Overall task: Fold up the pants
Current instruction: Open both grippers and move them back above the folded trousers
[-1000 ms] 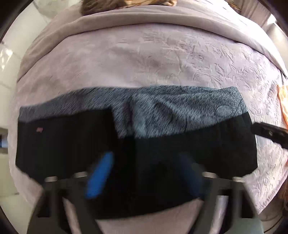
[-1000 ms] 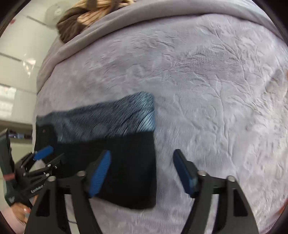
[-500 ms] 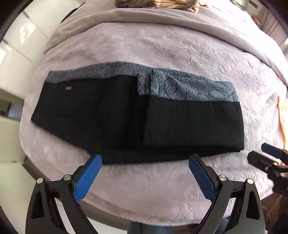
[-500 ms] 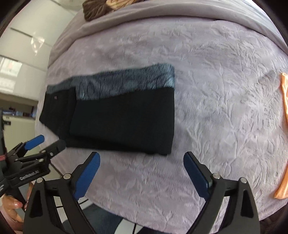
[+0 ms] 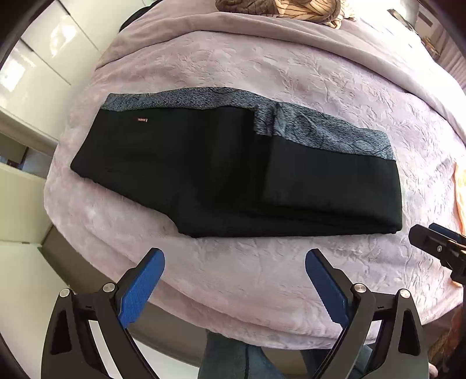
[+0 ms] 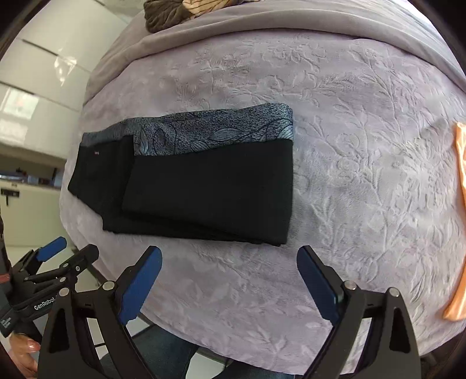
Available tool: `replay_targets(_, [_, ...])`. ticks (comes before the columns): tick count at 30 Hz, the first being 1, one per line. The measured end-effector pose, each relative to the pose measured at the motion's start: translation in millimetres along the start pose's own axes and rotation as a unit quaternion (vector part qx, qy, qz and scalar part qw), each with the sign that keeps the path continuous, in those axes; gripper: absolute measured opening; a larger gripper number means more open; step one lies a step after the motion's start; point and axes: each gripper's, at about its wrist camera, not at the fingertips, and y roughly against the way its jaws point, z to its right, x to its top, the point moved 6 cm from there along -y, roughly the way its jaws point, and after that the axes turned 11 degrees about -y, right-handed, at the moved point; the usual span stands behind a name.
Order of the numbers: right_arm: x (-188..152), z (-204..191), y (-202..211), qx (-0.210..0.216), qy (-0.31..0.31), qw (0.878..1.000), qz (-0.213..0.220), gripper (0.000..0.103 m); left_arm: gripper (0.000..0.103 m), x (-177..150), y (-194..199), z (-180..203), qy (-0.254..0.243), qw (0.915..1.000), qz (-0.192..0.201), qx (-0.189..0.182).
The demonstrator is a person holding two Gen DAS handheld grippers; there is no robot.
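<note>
The left tool (image 5: 234,269) is hanging with its blue-padded fingers (image 5: 139,287) spread wide and nothing between them, touching neither cloth nor bed; below it the near edge of the bed (image 5: 262,280) is showing between the pads. The right tool (image 6: 228,266) is likewise gaping wide and gripping nothing, poised above the bedspread near the front edge, well short of the pants (image 6: 204,189). Each tool is also peeking into the other's view: the left one is appearing at the lower left of the right wrist view, cut off by the frame, with a hand (image 6: 24,352) just showing beneath it, and the right one is entering at the right edge of the left wrist view with only its tip in sight. The fisheye rim is darkening the corners, the person's legs (image 5: 233,358) are only partly showing below the bed, and an orange cloth (image 6: 460,227) is being cropped by the right edge, so its shape is hard to make out. At the far end of the bed a brown and tan bundle (image 6: 174,14) is lying half out of frame. The pants are lying flat on the lilac, leaf-embossed bedspread, black with a grey patterned band running along the far edge; the right portion is lying doubled over on top of the rest, and a small red label (image 5: 142,119) is sitting near the left end.
</note>
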Motion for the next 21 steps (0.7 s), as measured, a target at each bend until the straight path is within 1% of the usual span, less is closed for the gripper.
replay_targets(4, [-8,-23,-14,-0.012,-0.028,0.999,0.013,0.095,0.098,4,-9,-28,-0.042,0.9991,0.003,-0.004])
replay_targets(6, [-15,-36,-22,-0.018,-0.052,0.998,0.014,0.095,0.098,5,-13,-47,-0.051,0.9986,0.001,-0.013])
replay_targets(9, [-27,-64,-36,-0.014,-0.08,0.997,0.014,0.095,0.098,6,-20,-81,-0.066,0.9976,0.008,-0.02])
replay_targets(11, [-33,-84,-47,-0.027,-0.082,0.996,0.016,0.095,0.098,7,-26,-102,-0.079,0.9966,0.012,-0.019])
replay_targets(14, [-38,-109,-57,-0.033,-0.095,0.995,0.017,0.095,0.098,5,-38,-129,-0.093,0.9954,0.011,-0.024])
replay_targets(16, [-41,-124,-61,-0.035,-0.098,0.994,0.019,0.095,0.098,4,-43,-141,-0.093,0.9951,0.01,-0.034])
replay_targets(21, [-46,-149,-59,-0.062,-0.076,0.995,0.027,0.095,0.098,0,-52,-158,-0.092,0.9945,0.007,-0.05])
